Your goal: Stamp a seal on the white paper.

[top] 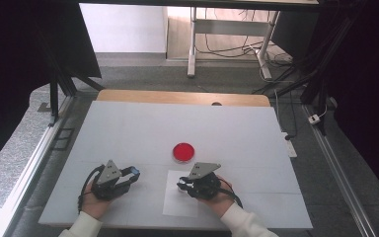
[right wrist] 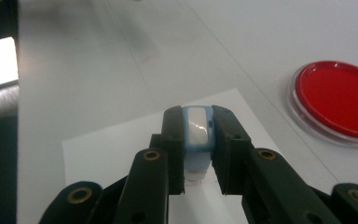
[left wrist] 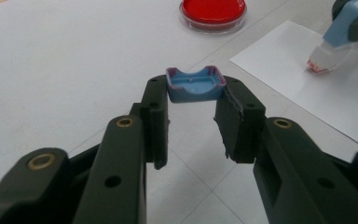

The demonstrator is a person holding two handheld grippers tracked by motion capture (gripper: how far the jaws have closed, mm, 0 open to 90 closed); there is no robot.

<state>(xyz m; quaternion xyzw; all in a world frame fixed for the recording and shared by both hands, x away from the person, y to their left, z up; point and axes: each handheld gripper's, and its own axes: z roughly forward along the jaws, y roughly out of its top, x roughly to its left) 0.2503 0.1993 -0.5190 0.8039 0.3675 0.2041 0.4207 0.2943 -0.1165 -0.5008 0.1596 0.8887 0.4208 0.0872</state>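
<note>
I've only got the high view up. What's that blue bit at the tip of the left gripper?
Observer: The left gripper view shows the left gripper shut on a small blue cap, hollow side facing the camera, with red smears along its rim.
Operator: And what is the right gripper carrying?
Observer: In its own view, the right gripper is shut on a blue stamp with a glossy white panel on its near end.
Operator: Is the stamp down on the paper?
Observer: From the left gripper view, its red-stained tip looks to rest on the white sheet of paper.
</note>
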